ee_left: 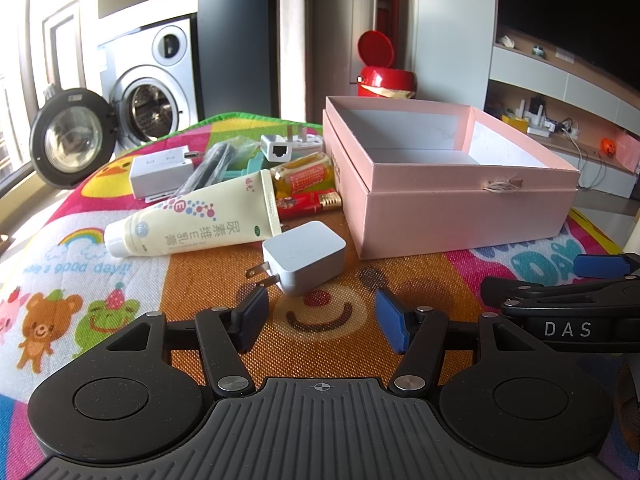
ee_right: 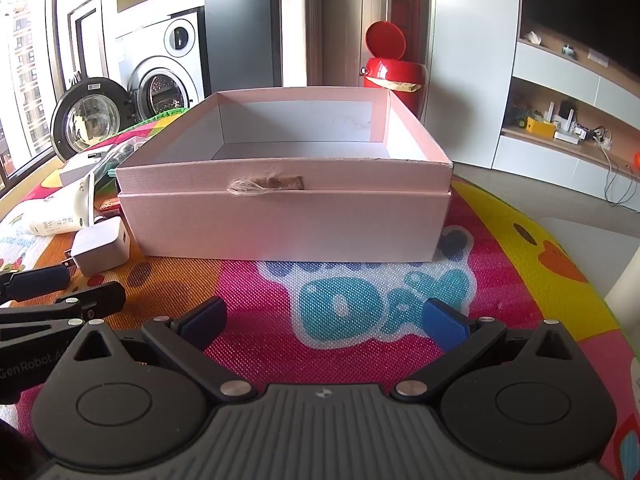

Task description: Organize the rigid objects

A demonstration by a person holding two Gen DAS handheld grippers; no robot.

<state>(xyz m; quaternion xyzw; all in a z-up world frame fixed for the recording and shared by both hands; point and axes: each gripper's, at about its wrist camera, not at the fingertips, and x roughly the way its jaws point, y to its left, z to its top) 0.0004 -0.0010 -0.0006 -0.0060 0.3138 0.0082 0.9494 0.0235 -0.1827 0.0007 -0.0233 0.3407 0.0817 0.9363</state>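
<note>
Left wrist view, left gripper (ee_left: 320,316): hovering low over the play mat (ee_left: 208,300), jaws standing partly open, gripping nothing
Left wrist view, nearest item: white plug adapter (ee_left: 304,256) lying just ahead of the fingertips, prongs pointing toward the left finger, apart from both pads
Left wrist view, pile: lying left of the pink box (ee_left: 452,188); cream tube (ee_left: 196,220), red lighter (ee_left: 308,204), yellow bottle (ee_left: 304,174), white network adapter (ee_left: 280,148), white power brick (ee_left: 160,174)
Left wrist view, writing: showing Chinese characters and a red "E" on the tube; "a good day!" upside down on the mat; "DAS" on the neighbouring gripper's body
Right wrist view, right gripper (ee_right: 324,320): waiting over the mat before the pink box (ee_right: 280,216), jaws spread fully wide, carrying nothing
Right wrist view, box: sitting open and empty, seemingly nested in its lid
Right wrist view, writing: reading "GenRobot" on the other gripper; "Day" on the mat
Step in hand: likely starting, approaching the plug adapter for a first pick
Next move: calling for easing forward, straddling the adapter body, closing, then lifting over the box wall
</note>
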